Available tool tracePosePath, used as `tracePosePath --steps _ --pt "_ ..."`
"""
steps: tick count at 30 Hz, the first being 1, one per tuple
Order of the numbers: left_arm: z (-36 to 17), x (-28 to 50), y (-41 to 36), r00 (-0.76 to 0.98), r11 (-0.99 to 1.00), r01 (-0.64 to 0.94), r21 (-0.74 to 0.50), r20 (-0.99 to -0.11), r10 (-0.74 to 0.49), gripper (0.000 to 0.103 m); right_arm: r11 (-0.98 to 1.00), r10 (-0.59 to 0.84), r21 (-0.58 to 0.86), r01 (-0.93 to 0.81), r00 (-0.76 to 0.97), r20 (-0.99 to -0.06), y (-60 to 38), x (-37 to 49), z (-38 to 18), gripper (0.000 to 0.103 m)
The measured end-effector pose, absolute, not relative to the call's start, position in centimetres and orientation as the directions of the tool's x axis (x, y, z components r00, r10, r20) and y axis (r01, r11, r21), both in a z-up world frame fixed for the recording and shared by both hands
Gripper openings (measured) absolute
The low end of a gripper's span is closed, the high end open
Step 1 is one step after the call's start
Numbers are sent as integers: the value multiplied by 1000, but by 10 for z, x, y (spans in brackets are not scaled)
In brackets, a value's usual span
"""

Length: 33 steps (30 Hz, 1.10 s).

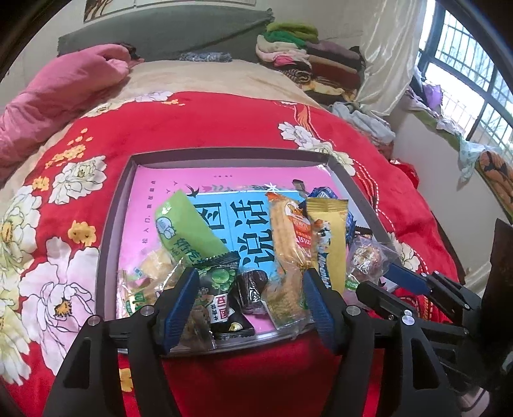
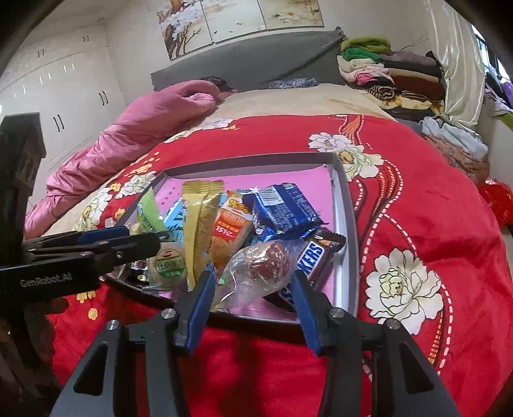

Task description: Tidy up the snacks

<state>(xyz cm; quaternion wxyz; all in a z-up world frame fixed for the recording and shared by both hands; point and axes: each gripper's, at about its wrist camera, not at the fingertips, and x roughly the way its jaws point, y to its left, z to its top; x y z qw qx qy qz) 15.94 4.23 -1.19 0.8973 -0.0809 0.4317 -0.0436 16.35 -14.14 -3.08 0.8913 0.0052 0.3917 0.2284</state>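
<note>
At the bottom of the left wrist view, the left gripper is hanging with its blue-padded fingers spread wide, gripping nothing, over the near rim of a shallow grey-walled box. Between its fingers a dark green-and-black packet and a small dark brown wrapped sweet are lying at the box's near edge. At the bottom of the right wrist view, the right gripper is likewise standing wide, with a clear wrapper holding a reddish-brown ball sitting between the fingers; whether the pads are touching it cannot be told. Just right of it a Snickers bar is leaning toward the box's right wall.

Higher up, in mid-frame, the other snacks are crowding the near half of the box: a light green bar tilting left, an orange cracker pack, a gold packet and, in the right wrist view, a blue packet behind them. They are resting on a pink and blue printed sheet lining the box floor.

Around the box a red flowered blanket is covering the bed. Toward the upper left a pink quilt is bunching up, and at the upper right a stack of folded clothes is sitting against the grey headboard.
</note>
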Motion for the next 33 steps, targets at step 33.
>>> tracePosePath --steps 33 --pt "7 139 70 669 987 -36 -155 -737 -92 80 924 366 154 -351 693 -621 -155 157 -6 74"
